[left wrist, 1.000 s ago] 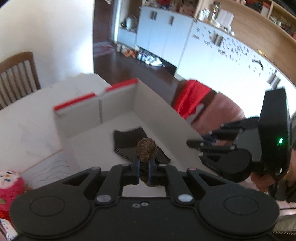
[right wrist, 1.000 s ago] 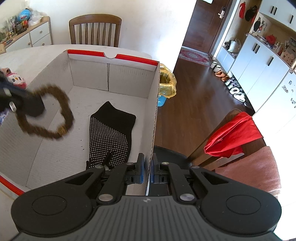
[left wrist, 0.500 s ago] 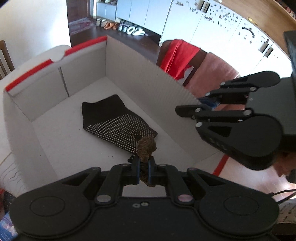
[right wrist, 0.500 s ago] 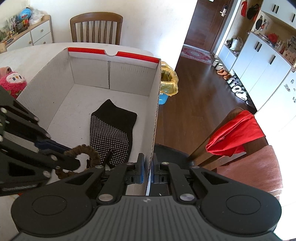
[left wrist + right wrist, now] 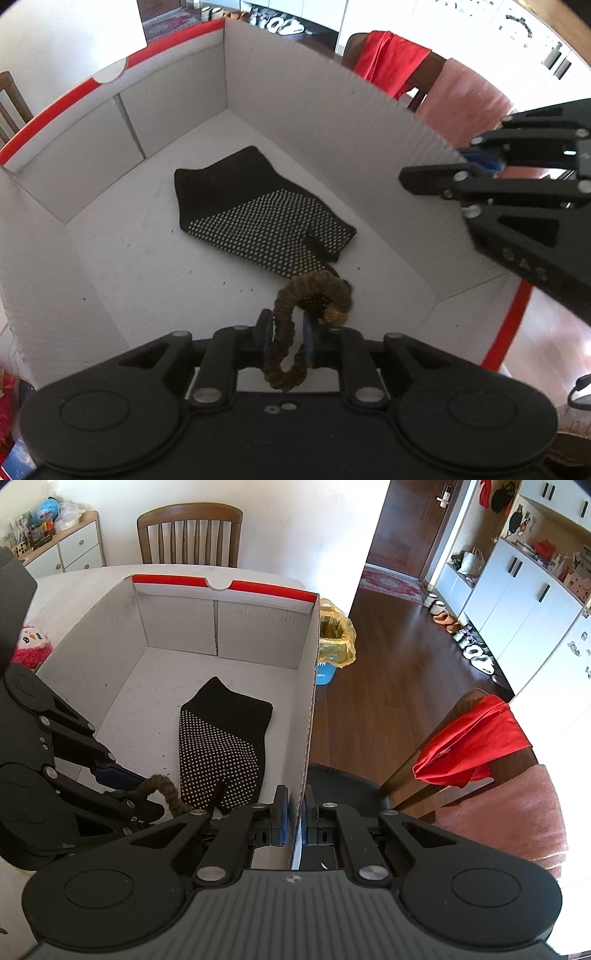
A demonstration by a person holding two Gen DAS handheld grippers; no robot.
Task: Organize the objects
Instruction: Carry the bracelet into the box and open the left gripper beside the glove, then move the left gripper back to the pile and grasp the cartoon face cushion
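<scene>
Left tongs point(image 5: 287, 334), parted, loosely cradle the hair tie point(image 5: 310, 299) for dropping into the box point(image 5: 332, 110); right tongs point(image 5: 294, 821) clamp the box wall, steadying it.

1. The brown scrunchie point(image 5: 314, 295) runs down between the left hand-held gripper point(image 5: 287, 334) fingers; its lower loop is partly behind the gripper body.
2. In the right wrist view, only a short curve of the scrunchie shows.
3. The black glove's point(image 5: 218, 746) fingertips are hidden by the right hand-held gripper point(image 5: 294, 814).
4. The pink plush toy point(image 5: 31, 646) is partly covered.

Matte black left claw point(image 5: 287, 341) and right claw point(image 5: 294, 821), blue pads, silver pivot screws
</scene>
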